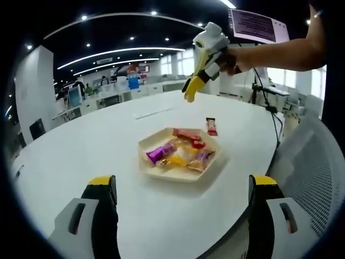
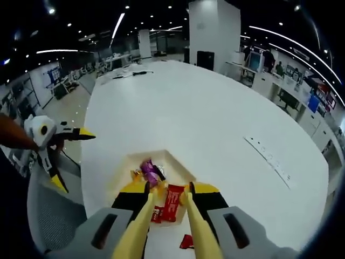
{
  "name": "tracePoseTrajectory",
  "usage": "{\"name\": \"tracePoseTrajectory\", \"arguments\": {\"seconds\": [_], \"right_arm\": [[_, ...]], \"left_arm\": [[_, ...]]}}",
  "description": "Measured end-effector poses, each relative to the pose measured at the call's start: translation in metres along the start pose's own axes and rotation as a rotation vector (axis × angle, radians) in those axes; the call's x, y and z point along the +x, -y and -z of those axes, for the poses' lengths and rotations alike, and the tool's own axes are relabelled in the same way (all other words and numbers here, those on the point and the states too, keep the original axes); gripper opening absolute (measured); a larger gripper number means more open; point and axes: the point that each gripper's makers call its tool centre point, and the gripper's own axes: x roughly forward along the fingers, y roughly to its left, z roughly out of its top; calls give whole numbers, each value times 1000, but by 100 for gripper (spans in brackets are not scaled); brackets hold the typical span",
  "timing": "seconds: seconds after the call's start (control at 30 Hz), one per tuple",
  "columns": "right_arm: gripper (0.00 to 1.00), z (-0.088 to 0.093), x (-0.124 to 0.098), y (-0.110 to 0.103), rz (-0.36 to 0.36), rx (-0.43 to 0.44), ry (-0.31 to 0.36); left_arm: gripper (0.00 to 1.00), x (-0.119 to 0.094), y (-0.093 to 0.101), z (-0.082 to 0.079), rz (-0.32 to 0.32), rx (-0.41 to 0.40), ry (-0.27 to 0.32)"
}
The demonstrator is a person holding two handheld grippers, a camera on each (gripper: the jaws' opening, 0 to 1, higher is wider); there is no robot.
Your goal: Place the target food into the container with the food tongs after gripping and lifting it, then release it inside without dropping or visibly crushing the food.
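A beige hexagonal tray [image 1: 151, 167] sits on the white round table [image 1: 81, 145] and holds several wrapped snacks, among them a purple one [image 1: 160, 154] and a red one [image 1: 187, 134]. Another red packet [image 1: 211, 127] lies on the table just beyond the tray. My left gripper [image 1: 182, 186] stands wide open short of the tray, holding nothing. A hand holds my right gripper [image 1: 195, 85] high above the tray's far side, with yellow food tongs [image 1: 190, 93] in its jaws. In the right gripper view the tongs [image 2: 194, 226] point down over the tray [image 2: 175, 157]. Their tips are apart with nothing between them, and a red packet [image 2: 173, 202] lies below.
A grey mesh chair [image 1: 312, 172] stands at the table's right edge. Cables and a monitor on a stand [image 1: 259, 24] rise behind the table. A strip-like object [image 2: 269, 159] lies on the table. My left gripper [image 2: 73, 159] shows open beside the table edge. An open-plan office surrounds the table.
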Motion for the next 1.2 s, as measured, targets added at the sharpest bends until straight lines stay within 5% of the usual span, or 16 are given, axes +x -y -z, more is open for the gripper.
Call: {"name": "tracePoseTrajectory", "arguments": {"seconds": [0.37, 1.2], "right_arm": [[30, 9, -21, 18, 16, -18, 12], [30, 80, -64, 87, 147, 81, -38]], "left_arm": [[98, 0, -2, 0, -11, -3, -1], [98, 0, -2, 2, -13, -11, -7]]}}
